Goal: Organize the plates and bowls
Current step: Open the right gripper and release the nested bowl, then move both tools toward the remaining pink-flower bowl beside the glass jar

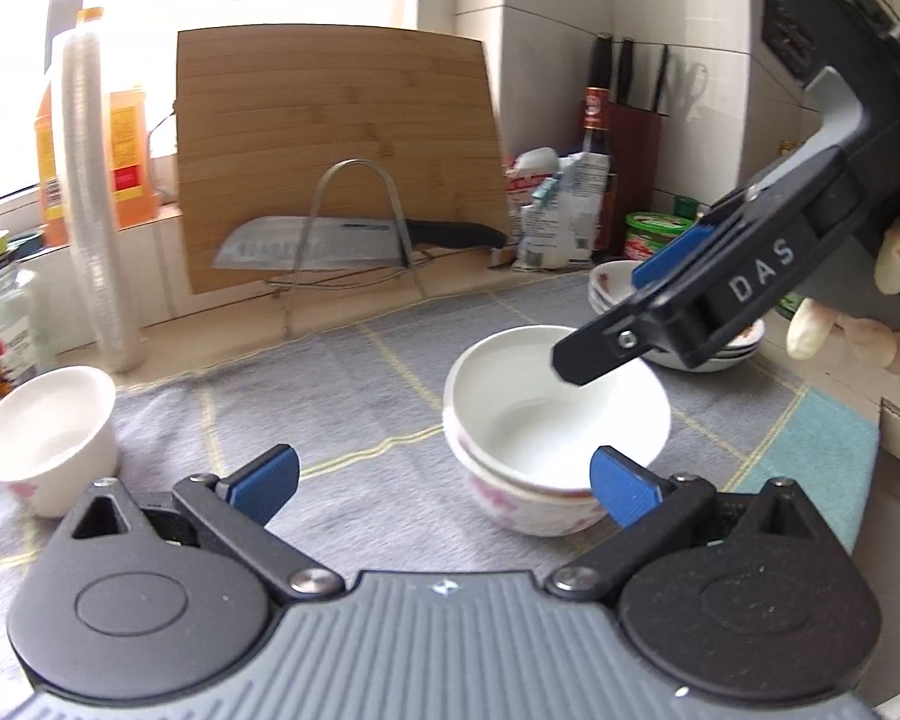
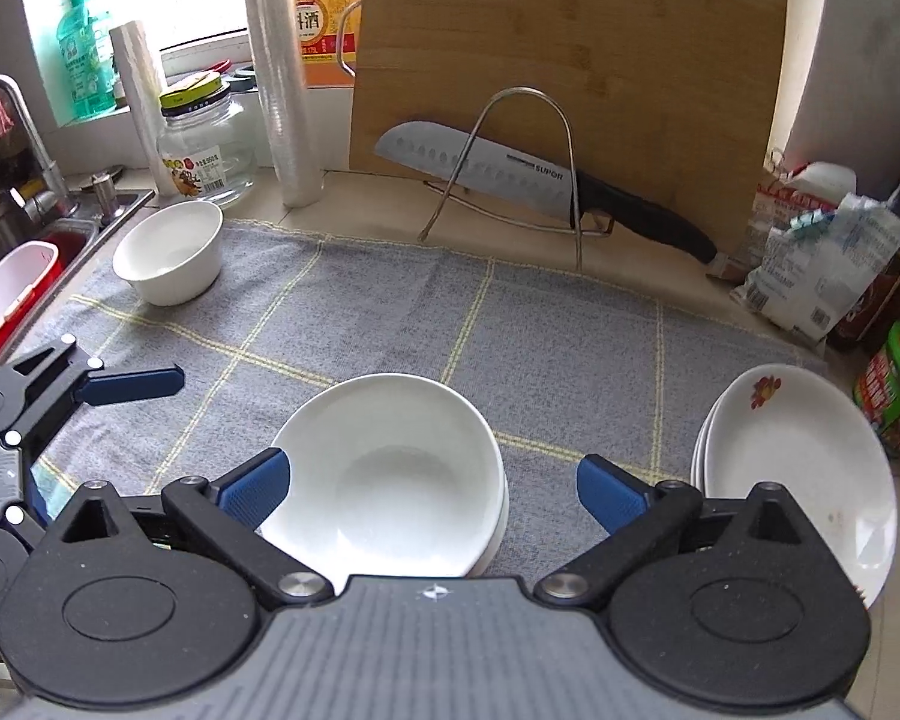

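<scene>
2 bowls already sit nested as a stack of bowls (image 2: 390,474) near the middle of the grey checked cloth (image 2: 570,336) on the worktop, toward its front edge. 1 lone bowl (image 2: 169,259) is left standing by itself at the cloth's far left corner, next to the sink (image 2: 60,228). At the right edge of the cloth a stack of plates (image 2: 798,474) with a red flower print looks gathered; I would guess 3 or so, though I cannot count them surely. So by my reckoning the plates are done and the bowls are most of the way, with that 1 bowl yet to join the stack.

Both tongs are spread wide and empty. The left tongs (image 1: 444,483) sit low in front of the nested bowls, the right-hand pad just beside the rim but not pressing it. The right tongs (image 2: 432,489) hover above the same stack, clear of it, held in a gloved hand (image 1: 858,294).

Behind the cloth, a bamboo cutting board (image 2: 570,72) leans against the wall with a kitchen knife (image 2: 510,165) on a wire rack (image 2: 528,162). Bottles, a glass jar (image 2: 207,144) and packets line the sunlit window sill and the tiled right corner.
</scene>
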Available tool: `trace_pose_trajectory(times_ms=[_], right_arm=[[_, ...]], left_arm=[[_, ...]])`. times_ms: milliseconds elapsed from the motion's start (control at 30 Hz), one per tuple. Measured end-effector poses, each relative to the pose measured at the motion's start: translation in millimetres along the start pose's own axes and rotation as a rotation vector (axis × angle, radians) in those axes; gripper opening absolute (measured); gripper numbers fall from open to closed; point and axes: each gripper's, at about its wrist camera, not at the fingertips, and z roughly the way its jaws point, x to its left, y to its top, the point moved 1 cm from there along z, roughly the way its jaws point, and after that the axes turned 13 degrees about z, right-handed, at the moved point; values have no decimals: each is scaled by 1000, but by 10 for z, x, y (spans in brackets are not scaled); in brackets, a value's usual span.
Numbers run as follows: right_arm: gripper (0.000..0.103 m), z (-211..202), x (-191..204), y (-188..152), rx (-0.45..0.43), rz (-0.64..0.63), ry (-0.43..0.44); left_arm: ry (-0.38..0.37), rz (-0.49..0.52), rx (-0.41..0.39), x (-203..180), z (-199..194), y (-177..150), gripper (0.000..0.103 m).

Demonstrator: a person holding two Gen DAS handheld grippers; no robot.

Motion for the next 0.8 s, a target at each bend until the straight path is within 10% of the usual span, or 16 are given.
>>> trace_pose_trajectory(times_ms=[800], right_arm=[[103,234,1004,199,-6,-198,348]], left_arm=[[576,-285,228,537,-995,-504,102]])
